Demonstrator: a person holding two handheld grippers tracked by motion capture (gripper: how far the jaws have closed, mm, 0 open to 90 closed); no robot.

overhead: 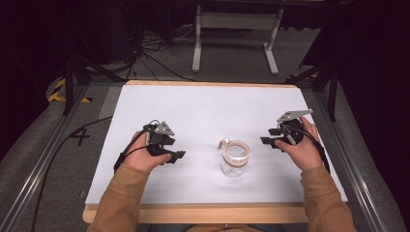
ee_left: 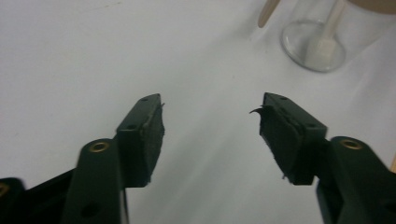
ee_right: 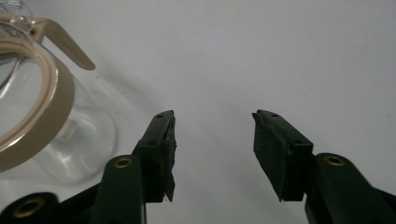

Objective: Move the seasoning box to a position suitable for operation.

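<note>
On the white-topped counter (overhead: 203,111) with its pale wooden edge, the left gripper (overhead: 176,155) sits at about 8 o'clock from the centre, held in the person's left hand (overhead: 145,157). Its jaws stand apart with nothing between them, plain in the left gripper view (ee_left: 210,135), where bare white surface shows through the gap.

Near the middle, a little toward 5 o'clock, stands the clear glass jar with a tan band around its rim and a small tan tab (overhead: 235,157). It is upright, mouth up, so its long axis is vertical. From the left gripper it lies ahead and toward 1 o'clock (ee_left: 317,42), well apart. A pale strip stands inside it; I cannot tell what it is.

The right gripper (overhead: 266,141) rests at about 3 o'clock in the person's right hand (overhead: 302,150), its jaws also released and empty (ee_right: 212,149). The jar lies just beside it, off its left jaw toward 10 o'clock (ee_right: 42,121), not between the jaws.

By my judgement the right gripper is the nearer one; a short swing toward the jar would bring the rim within its jaws.

No brand, label or writing can be read anywhere.
</note>
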